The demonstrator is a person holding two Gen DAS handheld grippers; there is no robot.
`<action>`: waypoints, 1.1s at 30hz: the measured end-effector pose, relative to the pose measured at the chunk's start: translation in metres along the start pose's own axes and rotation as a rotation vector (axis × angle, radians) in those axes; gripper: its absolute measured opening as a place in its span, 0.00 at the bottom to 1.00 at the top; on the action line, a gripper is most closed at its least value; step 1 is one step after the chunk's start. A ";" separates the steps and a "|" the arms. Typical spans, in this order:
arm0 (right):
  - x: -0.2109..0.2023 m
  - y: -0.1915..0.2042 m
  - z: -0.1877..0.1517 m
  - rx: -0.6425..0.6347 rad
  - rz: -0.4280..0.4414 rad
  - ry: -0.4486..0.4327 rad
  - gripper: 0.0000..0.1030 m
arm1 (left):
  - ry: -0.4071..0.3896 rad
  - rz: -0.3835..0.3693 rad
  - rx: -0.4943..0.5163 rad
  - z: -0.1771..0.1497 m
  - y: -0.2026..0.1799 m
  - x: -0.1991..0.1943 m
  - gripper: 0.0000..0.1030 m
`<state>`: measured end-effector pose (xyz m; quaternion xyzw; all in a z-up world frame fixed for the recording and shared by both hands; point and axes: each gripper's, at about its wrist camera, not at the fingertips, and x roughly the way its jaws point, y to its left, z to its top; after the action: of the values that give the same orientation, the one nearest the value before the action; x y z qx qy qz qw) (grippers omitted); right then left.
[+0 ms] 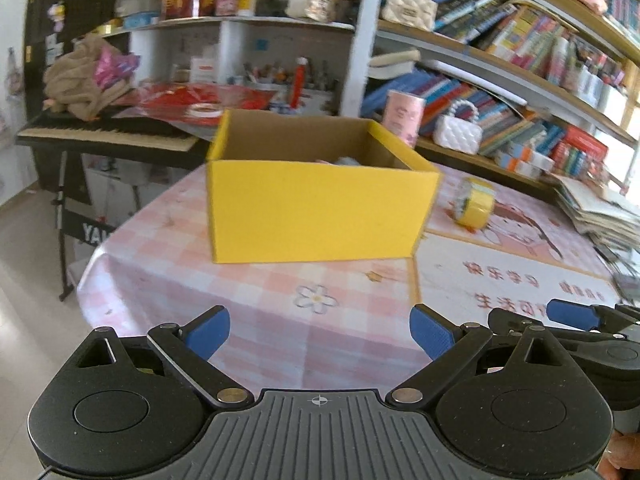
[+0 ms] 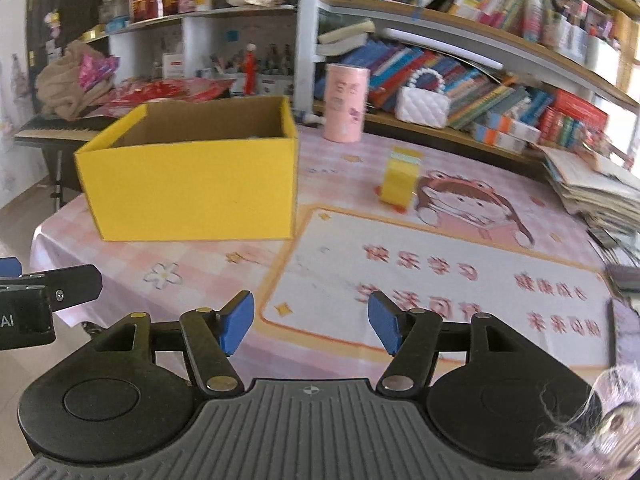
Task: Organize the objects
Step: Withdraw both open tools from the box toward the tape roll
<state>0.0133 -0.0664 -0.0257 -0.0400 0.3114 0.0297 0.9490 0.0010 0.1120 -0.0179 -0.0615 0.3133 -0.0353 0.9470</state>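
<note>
At the far left, off the table's left edge, a black keyboard (image 1: pixel 108 136) stands on its stand, with a bundle of beige cloth (image 1: pixel 80 80) heaped on its top. The table (image 1: pixel 248 304) wears a pink checked cover with a cartoon print; its rounded left edge falls away toward the keyboard.

The left gripper (image 1: pixel 319 334) hovers over the table's near edge with its blue pads spread wide and nothing between them. It faces the yellow cardboard box (image 1: pixel 316 212), which stands open-topped on the table toward its left and far side. Something pale lies inside the box, only just visible over the front wall, too hidden to name.

Right of the box, in the right wrist view, a pink cylindrical tin (image 2: pixel 346 104) stands upright near the table's far edge, just in front of the bookshelf. Nearer and further right, a yellow tape roll (image 2: pixel 400 180) sits on the cartoon print, well apart from the box; the left wrist view shows it on its side (image 1: pixel 474 202). Motion blur softens it.

The right gripper (image 2: pixel 311 322) hovers above the printed panel near the table's front edge, its jaws apart and empty. The two grippers are side by side, each catching the other's blue tip at the frame edge.

On the shelf behind sits a white quilted handbag (image 2: pixel 422 102) with a pearl handle. A stack of books (image 2: pixel 596 192) lies at the table's far right edge.
</note>
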 end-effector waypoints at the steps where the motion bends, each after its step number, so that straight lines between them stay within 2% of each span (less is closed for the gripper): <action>1: -0.002 -0.004 -0.003 0.011 -0.014 0.003 0.60 | 0.004 -0.012 0.010 -0.001 -0.004 0.001 0.95; 10: -0.014 -0.038 -0.017 0.102 -0.120 0.023 0.61 | 0.024 -0.103 0.083 -0.006 -0.033 0.005 0.95; 24: -0.025 -0.083 -0.034 0.161 -0.220 0.065 0.63 | 0.074 -0.212 0.154 -0.008 -0.084 0.025 0.95; 33: -0.014 -0.109 -0.029 0.167 -0.228 0.078 0.63 | 0.086 -0.222 0.163 -0.003 -0.111 0.040 0.95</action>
<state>-0.0067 -0.1784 -0.0345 0.0028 0.3429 -0.1057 0.9334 0.0279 -0.0019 -0.0287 -0.0171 0.3409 -0.1677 0.9249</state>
